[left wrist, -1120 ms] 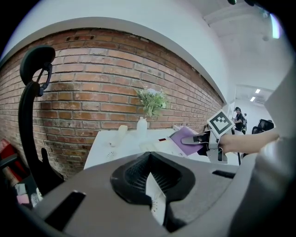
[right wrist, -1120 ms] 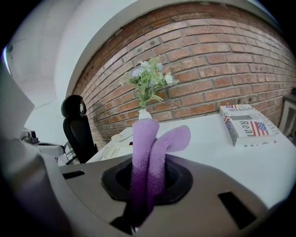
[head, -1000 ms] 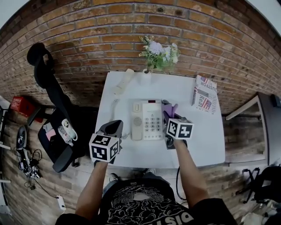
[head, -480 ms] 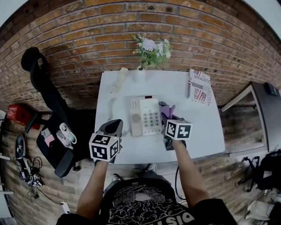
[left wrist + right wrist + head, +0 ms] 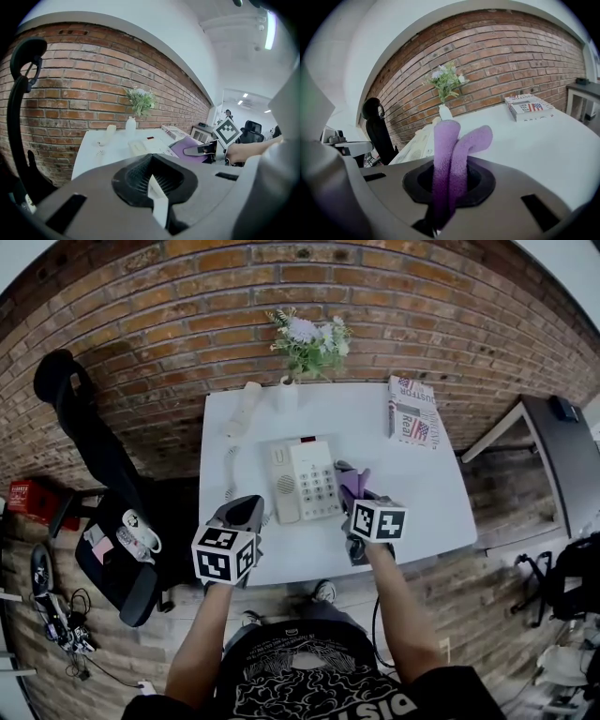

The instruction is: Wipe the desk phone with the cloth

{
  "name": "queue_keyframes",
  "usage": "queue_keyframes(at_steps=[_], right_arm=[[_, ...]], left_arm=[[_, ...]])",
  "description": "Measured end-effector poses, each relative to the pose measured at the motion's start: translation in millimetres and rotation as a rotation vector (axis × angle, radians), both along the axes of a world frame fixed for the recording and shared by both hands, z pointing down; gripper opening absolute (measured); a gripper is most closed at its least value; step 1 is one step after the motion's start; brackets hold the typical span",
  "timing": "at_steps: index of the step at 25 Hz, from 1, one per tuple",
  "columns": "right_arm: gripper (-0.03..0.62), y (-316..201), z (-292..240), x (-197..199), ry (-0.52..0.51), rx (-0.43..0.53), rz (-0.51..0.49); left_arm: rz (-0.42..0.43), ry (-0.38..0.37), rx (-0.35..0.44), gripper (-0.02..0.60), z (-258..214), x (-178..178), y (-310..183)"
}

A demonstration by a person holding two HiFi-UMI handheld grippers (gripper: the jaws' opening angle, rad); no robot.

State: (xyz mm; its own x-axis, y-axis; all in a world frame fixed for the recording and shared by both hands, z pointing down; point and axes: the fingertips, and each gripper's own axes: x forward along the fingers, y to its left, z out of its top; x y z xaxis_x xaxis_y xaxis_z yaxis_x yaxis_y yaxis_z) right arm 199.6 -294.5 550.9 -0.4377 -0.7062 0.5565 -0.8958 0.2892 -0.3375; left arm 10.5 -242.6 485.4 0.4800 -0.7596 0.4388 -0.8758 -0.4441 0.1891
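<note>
Little changes: the right tool [image 5: 357, 502] still clamps the purple fleece cloth [image 5: 450, 159] just right of the beige desk phone [image 5: 305, 481]. Wiping looks unstarted. The left tool [image 5: 244, 510] stays closed and empty.

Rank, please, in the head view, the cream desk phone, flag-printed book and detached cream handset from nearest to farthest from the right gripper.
1. Cream desk phone, just left of right gripper.
2. Flag-printed book, back right.
3. Cream handset, back left.

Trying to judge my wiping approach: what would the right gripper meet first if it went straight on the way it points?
Most likely the vase by the brick wall. The right gripper, shut on the cloth, points over bare table just right of the phone; depth is hard to judge.
</note>
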Motion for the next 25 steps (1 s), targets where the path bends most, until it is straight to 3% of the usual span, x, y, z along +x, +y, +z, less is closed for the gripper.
queue_keyframes(at_steps=[25], right_arm=[[0.048,72,14,-9,-0.106,-0.048,0.194]], left_arm=[[0.149,0.031,-0.011,0.006,7,-6,33]])
